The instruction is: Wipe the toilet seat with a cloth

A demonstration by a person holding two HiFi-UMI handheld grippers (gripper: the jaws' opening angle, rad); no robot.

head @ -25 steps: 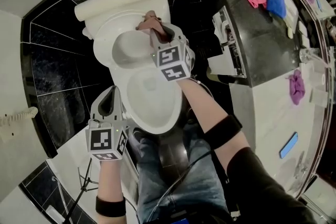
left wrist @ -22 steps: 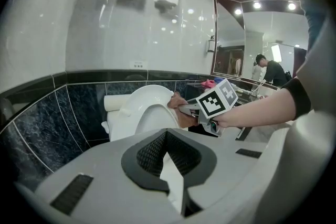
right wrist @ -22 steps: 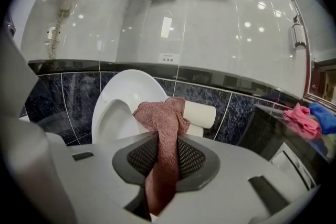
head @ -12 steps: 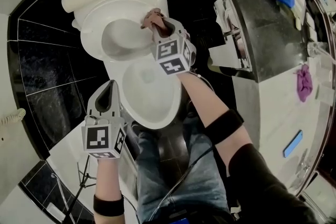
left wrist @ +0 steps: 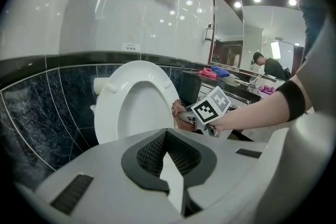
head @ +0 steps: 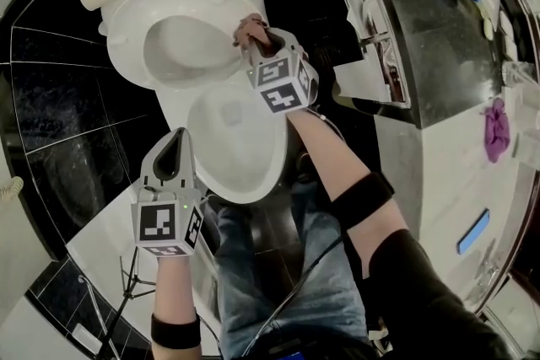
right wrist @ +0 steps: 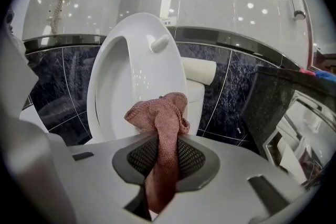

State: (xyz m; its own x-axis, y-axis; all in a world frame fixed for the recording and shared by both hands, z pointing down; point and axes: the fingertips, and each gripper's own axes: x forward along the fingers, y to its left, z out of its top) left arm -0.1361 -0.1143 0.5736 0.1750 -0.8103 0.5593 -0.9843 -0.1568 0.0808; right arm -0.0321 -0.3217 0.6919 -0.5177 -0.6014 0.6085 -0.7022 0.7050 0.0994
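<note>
Lowered right hand-held gripper [head: 253, 44] angles down, clamping cloth [head: 246, 28] at toilet seat [head: 123, 28].

The person is wearing blue denim jeans [head: 253, 265], a black sleeve [head: 426, 287] and black arm bands [head: 359, 198]; a thin black cable [head: 302, 272] is crossing them.

The right gripper [head: 256, 46] is held out to the far side on a stretched right arm [head: 325, 156], bare at the forearm with a black band [head: 359, 202] before the dark sleeve. Its 2 jaws are clamped on a pinkish cloth [right wrist: 160, 113] that bunches past their tips. The left gripper [head: 175, 146] hangs nearer and to the left, pointing away and downward, its 2 jaws pressed together on nothing, on a bare left forearm [head: 173, 291].
</note>
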